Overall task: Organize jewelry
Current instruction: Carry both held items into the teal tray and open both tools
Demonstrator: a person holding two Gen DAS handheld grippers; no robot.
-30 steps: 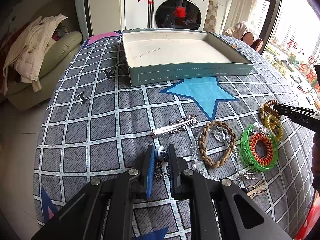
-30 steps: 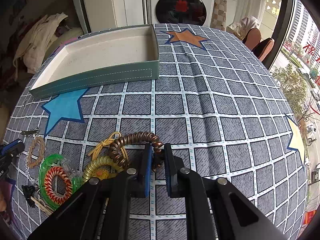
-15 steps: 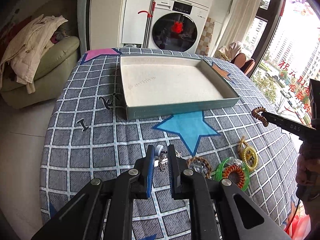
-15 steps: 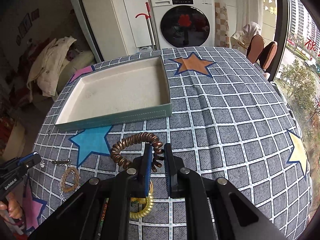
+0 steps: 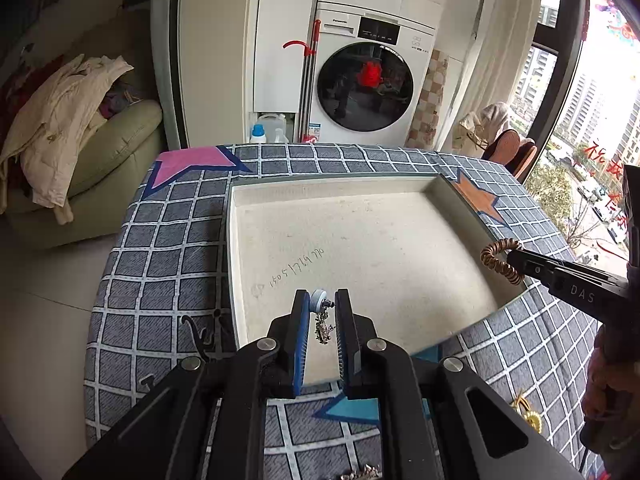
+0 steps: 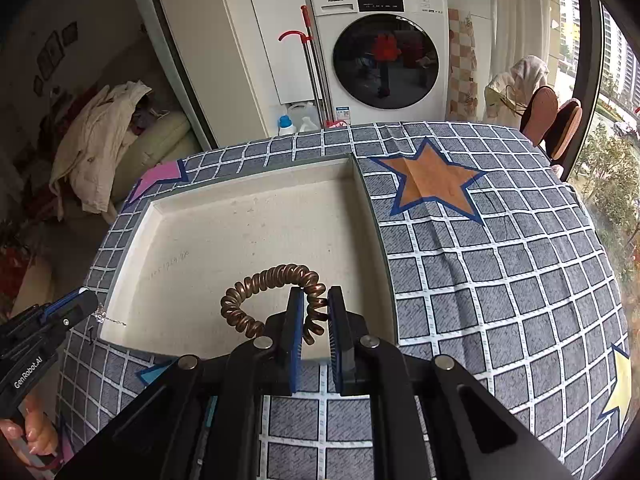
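Pinching a silver chain with a pale round bead [image 5: 320, 308], the left gripper [image 5: 322, 300] hangs over the shallow cream-lined tray [image 5: 360, 248]; at 3 o'clock, the right gripper [image 6: 311, 304] clamps a coppery spiral coil bracelet [image 6: 264, 288] above that tray

On the table [image 5: 168, 248] ahead of me, the tray [image 5: 230, 264] sits at twelve o'clock. My left gripper [image 5: 322, 308] hangs over the tray's near edge with a small pendant [image 5: 320, 300] in it; my right gripper [image 6: 312, 310], at three o'clock from the left one, holds a coil bracelet [image 6: 256, 284] above the tray's right side. Behind the table stands a washing machine [image 6: 384, 52], a sofa [image 5: 116, 148] at ten o'clock.
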